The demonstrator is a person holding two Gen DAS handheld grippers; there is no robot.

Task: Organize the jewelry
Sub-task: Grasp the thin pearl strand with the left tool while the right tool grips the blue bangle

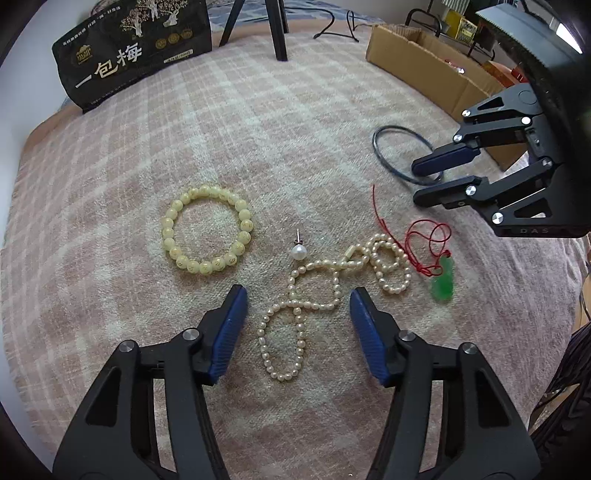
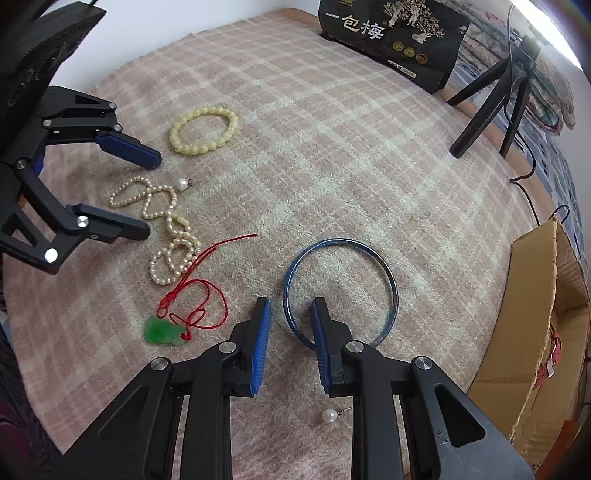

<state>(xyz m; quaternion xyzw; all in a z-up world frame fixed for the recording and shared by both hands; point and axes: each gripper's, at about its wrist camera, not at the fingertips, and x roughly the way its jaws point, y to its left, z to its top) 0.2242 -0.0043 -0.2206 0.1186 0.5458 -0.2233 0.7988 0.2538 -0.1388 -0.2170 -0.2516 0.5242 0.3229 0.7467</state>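
On the pink plaid blanket (image 1: 258, 129), my left gripper (image 1: 298, 291) is open and points down over the pearl necklace (image 1: 321, 263), with a loop of it between the blue pads and no contact. A yellow bead bracelet (image 1: 168, 223), a pearl earring (image 1: 299, 253) and a green pendant on red cord (image 1: 443, 284) lie around the necklace. My right gripper (image 2: 290, 306) straddles the near-left rim of the blue bangle (image 2: 391, 280). One finger is inside the ring and one outside, and a gap shows on both sides of the rim. A second pearl earring (image 2: 328, 416) lies under that gripper.
A black snack bag (image 1: 136, 55) and a tripod (image 1: 277, 29) stand at the blanket's far edge. An open cardboard box (image 2: 535, 332) sits just right of the bangle. The left gripper (image 2: 149, 194) is to the right gripper's left, with the pendant (image 2: 162, 330) between them.
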